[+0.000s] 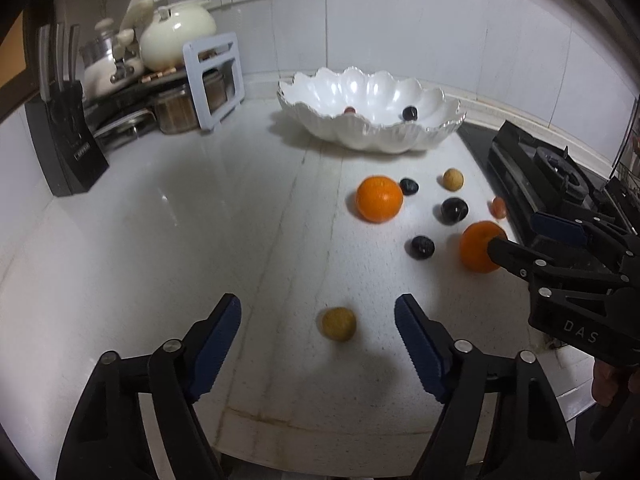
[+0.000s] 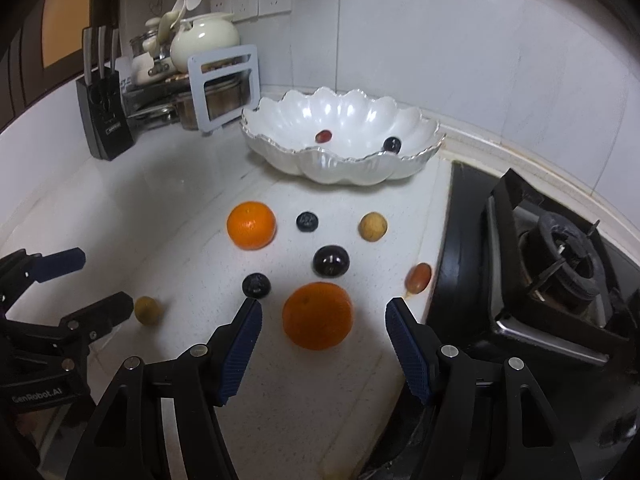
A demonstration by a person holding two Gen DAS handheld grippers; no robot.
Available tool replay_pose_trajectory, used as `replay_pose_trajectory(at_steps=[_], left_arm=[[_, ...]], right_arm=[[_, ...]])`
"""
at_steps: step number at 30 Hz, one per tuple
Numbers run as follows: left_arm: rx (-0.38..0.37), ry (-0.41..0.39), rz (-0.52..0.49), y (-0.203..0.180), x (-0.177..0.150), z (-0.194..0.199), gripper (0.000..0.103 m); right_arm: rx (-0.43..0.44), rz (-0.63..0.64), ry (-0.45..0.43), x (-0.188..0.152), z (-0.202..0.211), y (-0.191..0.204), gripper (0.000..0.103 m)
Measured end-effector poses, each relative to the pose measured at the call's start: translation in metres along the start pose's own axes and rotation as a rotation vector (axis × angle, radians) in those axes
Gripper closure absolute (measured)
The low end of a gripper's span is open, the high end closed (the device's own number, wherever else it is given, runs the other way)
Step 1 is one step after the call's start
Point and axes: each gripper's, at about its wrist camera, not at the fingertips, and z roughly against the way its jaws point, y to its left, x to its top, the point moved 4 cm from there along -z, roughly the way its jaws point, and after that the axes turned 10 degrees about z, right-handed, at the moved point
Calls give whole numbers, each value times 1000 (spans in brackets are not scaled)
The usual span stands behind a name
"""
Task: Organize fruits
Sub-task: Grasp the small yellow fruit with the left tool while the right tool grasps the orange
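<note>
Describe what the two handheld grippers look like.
Both the left gripper and the right gripper are black linkage frames with silver rivets and jaws lined with ribbed dark-blue pads. The right body reads "DAS"; the left reads "GenRobot.AI". No cables show.

Both wrist views look down, close, sharing counter (image 1: 160, 240) and bowl (image 2: 340, 168).

A: Bowl (image 2: 340, 160) sits at back of counter (image 2: 160, 208), grape (image 2: 323, 136) and plum (image 2: 391, 145) inside.
B: Loose fruit before it, stove (image 2: 560, 264) right, knife block (image 2: 105, 120) far left. Near orange (image 2: 317, 316) between right gripper's (image 2: 323, 316) fingers.
</note>
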Motion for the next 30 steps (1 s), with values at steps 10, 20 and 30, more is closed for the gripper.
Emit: replay_pose_trajectory(at_steps=[10,20,30], left_arm=[[2,63,27,-5,-12,-23,40],[-17,108,59,-7,-13,-39,61],[-10,106,51,-8,-11,-40,80]], right_arm=[[24,30,48,-7,-23,1,38],[46,33,65,-7,-37,0,38],[82,35,80,-8,-44,2,55]])
